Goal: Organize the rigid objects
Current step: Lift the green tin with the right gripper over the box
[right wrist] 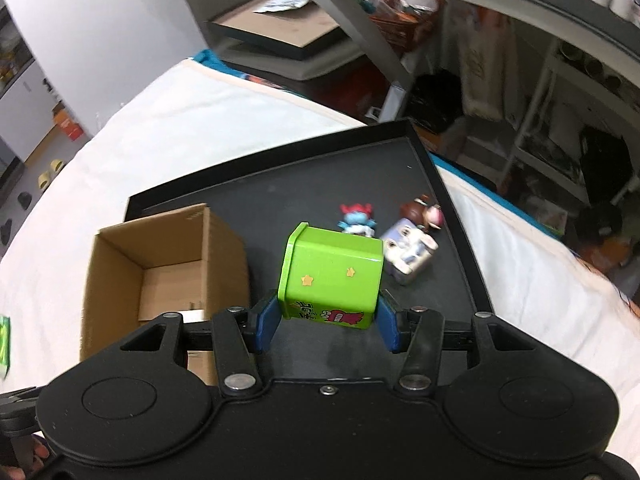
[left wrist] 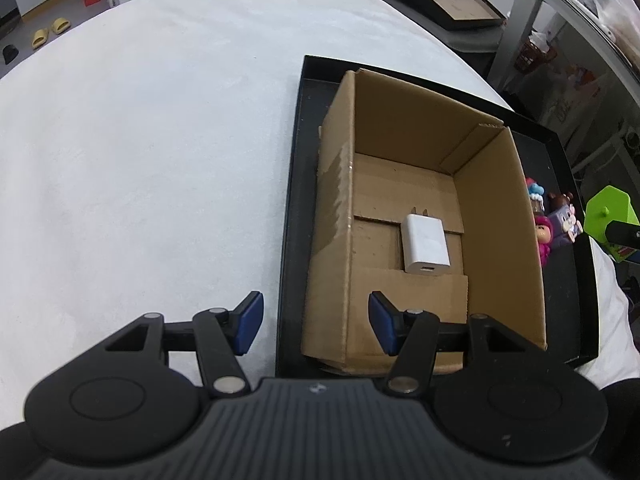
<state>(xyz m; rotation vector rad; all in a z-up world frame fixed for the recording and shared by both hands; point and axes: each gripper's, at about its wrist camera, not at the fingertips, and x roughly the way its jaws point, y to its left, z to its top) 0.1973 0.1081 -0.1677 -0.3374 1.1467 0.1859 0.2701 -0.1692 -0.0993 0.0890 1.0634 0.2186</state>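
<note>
Left to right across the white-covered surface [left wrist: 140, 140]: the left gripper [left wrist: 316, 322] hangs over the near left corner of the black tray [left wrist: 296, 184], its blue pads spread wide and nothing between them; it is released and idle. Next stands the open cardboard box [left wrist: 500, 216] inside the tray, against its left side; one item lies on the box floor, a white charger [left wrist: 426, 245], flat, prongs pointing away; this is the only thing visibly sorted. To the right, the right gripper [right wrist: 326, 320] is clenched on a green tin [right wrist: 334, 276], pads pressing its two opposite sides; the tin is lifted clear of the tray floor, just right of the box and not yet over its opening. Farther right, on the bare tray floor, remain the small toy figures: a blue one with red hair [right wrist: 357, 220], a pale block-shaped one [right wrist: 408, 254], and a brown-haired one [right wrist: 424, 210] touching it; the left wrist view also shows a pink figure [left wrist: 543, 236] beside the box wall, possibly a fourth piece. Judged progress: one item boxed, one in transit, at least three still to move.
</note>
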